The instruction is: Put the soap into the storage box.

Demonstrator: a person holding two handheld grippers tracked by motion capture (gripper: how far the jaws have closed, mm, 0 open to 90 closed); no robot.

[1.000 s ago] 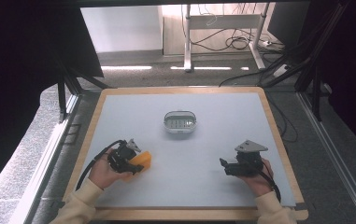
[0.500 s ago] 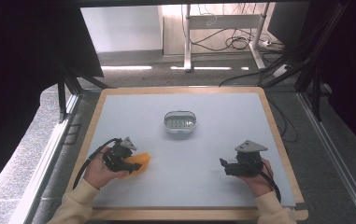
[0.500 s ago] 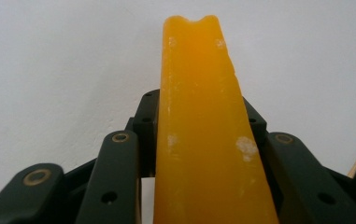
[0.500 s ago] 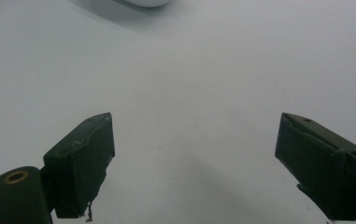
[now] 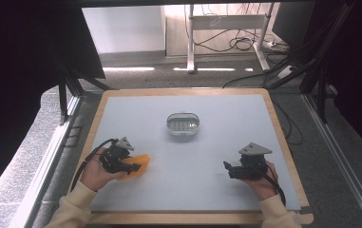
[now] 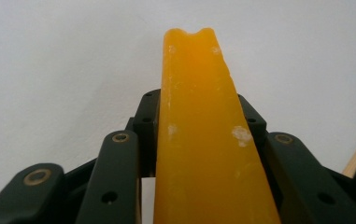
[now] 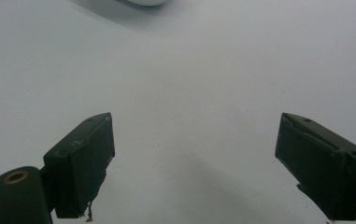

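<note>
At the left of the table (image 5: pixel 121 199), the left gripper (image 5: pixel 127 165) is seen clamped on a flat orange soap bar (image 5: pixel 138 164). In the left gripper view the orange soap bar (image 6: pixel 203 140) is gripped edge-on between the two black jaws, and its notched far end projects well past them. The bar is held low over the grey table surface, near the left front edge; whether its underside touches the surface cannot be determined.

At the centre, farther back, a white oval soap dish (image 5: pixel 184 124) with a slotted insert is located. It is empty and stands well apart from the held bar.

At the right, the right gripper (image 5: pixel 227 167) is positioned low over the table with its jaws spread wide. In the right gripper view nothing is found between the two pads (image 7: pixel 80 163), and bare table surface is visible in the gap.

Progress is judged as follows: the pick-up of the bar is complete, with a firm grip established. The transfer toward the dish and the placement of the bar in it are presumed to remain. No part is yet taken by the right gripper.
</note>
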